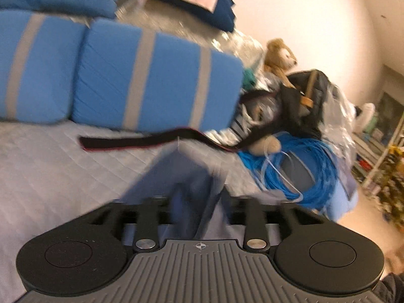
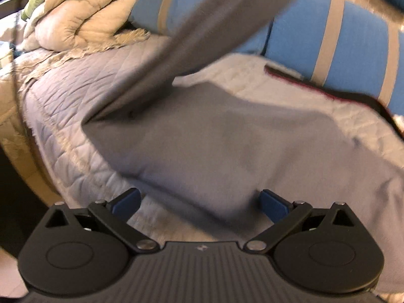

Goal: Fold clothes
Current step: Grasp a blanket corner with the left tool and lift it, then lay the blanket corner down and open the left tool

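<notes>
On the bed [image 2: 63, 96] the grey garment [image 2: 202, 139] lies half-folded, one flap drooping between the left hand-held gripper [image 1: 199, 202]'s loosened jaws, the right hand-held gripper [image 2: 199, 202] spread wide above its near edge, seemingly about to pinch it.

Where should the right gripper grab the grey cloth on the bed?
Probably the near edge of the grey cloth, straight ahead of the right gripper. Its jaws stand wide open with that edge between them, and the cloth lies mostly flat on the quilt there. Come in low from the near side, so one jaw slips under the hem.
</notes>
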